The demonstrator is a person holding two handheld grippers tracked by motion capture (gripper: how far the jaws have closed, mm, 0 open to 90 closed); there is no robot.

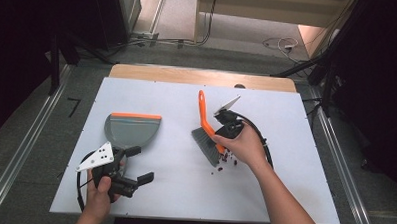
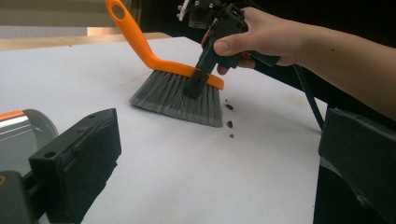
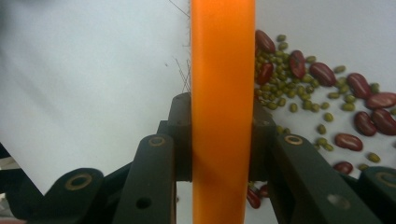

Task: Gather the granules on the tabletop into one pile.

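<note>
An orange-handled brush [image 1: 203,112] with grey bristles [image 1: 206,145] stands on the white tabletop, its bristles down beside a small pile of red and green beans [image 1: 228,157]. My right gripper [image 1: 218,140] is shut on the brush's orange back [image 3: 223,93], and the beans [image 3: 322,93] lie just to one side of it. A grey dustpan [image 1: 132,127] with an orange lip lies flat at the left. My left gripper [image 1: 140,165] is open just in front of the dustpan and holds nothing. The left gripper view looks across at the brush [image 2: 180,95] and a few beans [image 2: 229,124].
The white tabletop [image 1: 184,181] has bare room between the dustpan and the brush and along its front. Cables trail from both grippers. Dark stands and a metal rail [image 1: 20,151] flank the table.
</note>
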